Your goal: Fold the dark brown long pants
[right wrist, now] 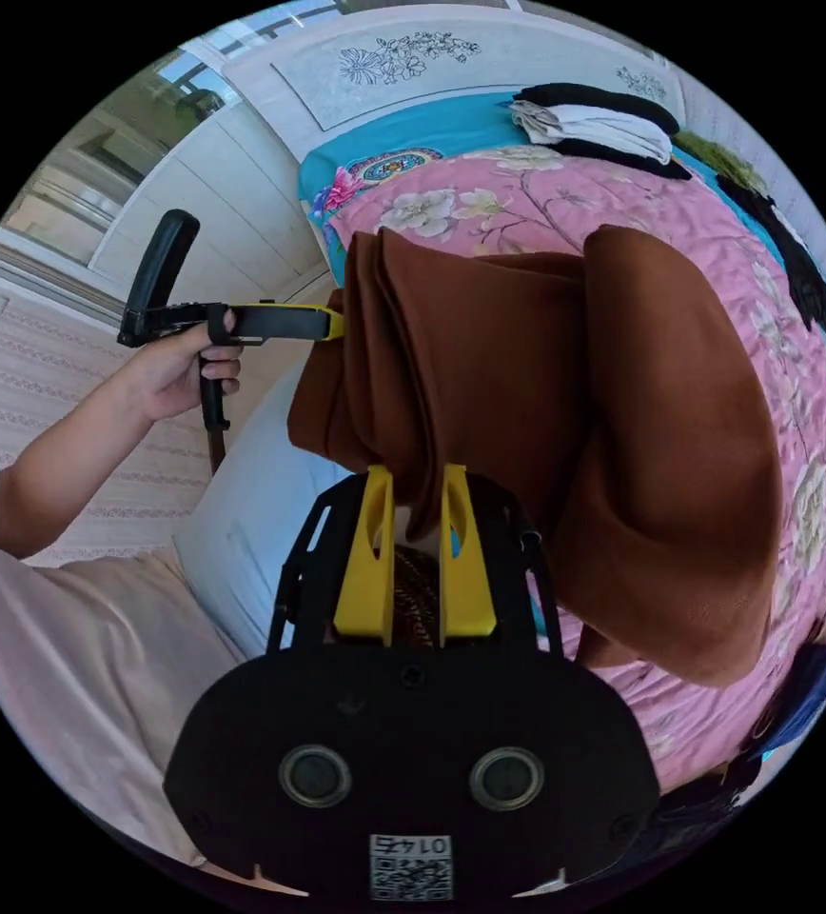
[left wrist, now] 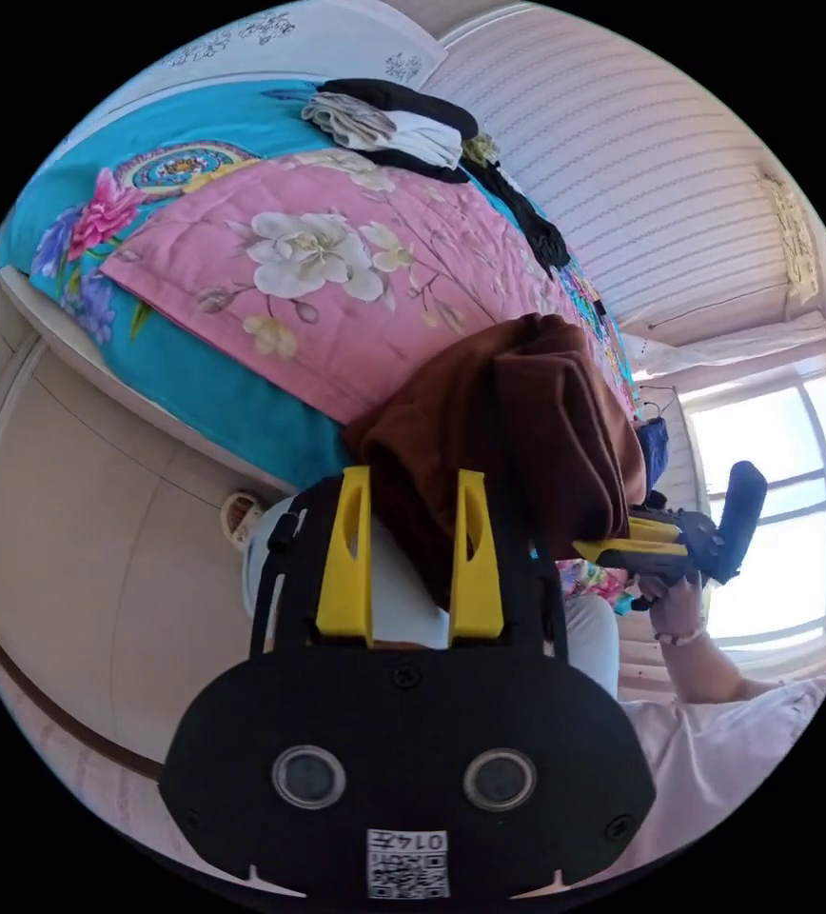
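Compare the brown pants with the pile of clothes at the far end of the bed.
The pants hang bunched, gripped by both tools; the pile lies stacked flat on the bed. The pants are one plain brown; the pile mixes black, white and beige pieces. Both are cloth.

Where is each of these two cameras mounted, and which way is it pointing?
Left gripper view: rides on the left gripper, facing along its yellow jaws at the brown pants over the pink quilt; the person's hand with the right gripper shows.
Right gripper view: rides on the right gripper, facing the pants and quilt; the person's other hand with the left gripper shows.
Shared: pants, quilt, both grippers, folded clothes.
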The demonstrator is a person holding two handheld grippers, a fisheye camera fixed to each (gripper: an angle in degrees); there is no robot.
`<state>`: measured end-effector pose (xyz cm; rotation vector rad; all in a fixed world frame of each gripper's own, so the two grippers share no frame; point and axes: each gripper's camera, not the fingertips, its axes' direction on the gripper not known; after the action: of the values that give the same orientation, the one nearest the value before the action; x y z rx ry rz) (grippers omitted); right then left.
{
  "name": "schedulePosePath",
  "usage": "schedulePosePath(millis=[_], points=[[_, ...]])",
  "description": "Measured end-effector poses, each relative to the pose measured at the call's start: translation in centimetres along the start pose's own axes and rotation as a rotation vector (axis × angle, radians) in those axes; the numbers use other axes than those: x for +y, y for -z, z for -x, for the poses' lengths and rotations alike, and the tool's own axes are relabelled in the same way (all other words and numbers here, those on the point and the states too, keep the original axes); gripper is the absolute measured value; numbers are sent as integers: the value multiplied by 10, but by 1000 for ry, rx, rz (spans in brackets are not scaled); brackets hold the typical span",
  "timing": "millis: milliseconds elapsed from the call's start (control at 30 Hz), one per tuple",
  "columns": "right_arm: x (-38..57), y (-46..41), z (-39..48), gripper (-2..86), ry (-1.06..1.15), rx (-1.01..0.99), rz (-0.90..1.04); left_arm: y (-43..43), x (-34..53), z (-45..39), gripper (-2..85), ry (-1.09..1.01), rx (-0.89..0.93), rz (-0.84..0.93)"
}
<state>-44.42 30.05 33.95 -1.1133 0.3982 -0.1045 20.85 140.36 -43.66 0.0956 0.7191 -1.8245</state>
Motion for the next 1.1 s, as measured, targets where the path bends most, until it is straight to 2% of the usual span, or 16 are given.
schedulePosePath(millis=[67,233,367,500,633,733,800,900,1033,1100], points=[[25,25,-17,72,-76,-75,-100,4,-9,8,19,9,162,38],[140,129,-81,59,-315,-264,-517,47,-12,-21,-7,-118,192,-38],[221,205,-105,50,-308,-319,-835,99,-38,-73,-9,-269,228,-155],[291,293,-118,46,-373,-50,-1022,148,-78,-136,-9,-441,214,-241],[361,355,-126,47,-464,83,-1239,226,-92,-186,-9,-597,136,-448],[403,372,-124,50,-574,265,-1235,262,-77,-171,-7,-615,115,-534],[428,367,-128,53,-647,311,-1200,264,-59,-146,-4,-592,38,-523],[471,336,-144,62,-805,306,-1131,229,-28,-77,11,-463,22,-407],[519,258,-175,71,-1150,161,-931,139,17,41,45,-26,-86,-90],[527,235,-173,58,-1259,152,-863,122,39,66,44,41,-35,-64]])
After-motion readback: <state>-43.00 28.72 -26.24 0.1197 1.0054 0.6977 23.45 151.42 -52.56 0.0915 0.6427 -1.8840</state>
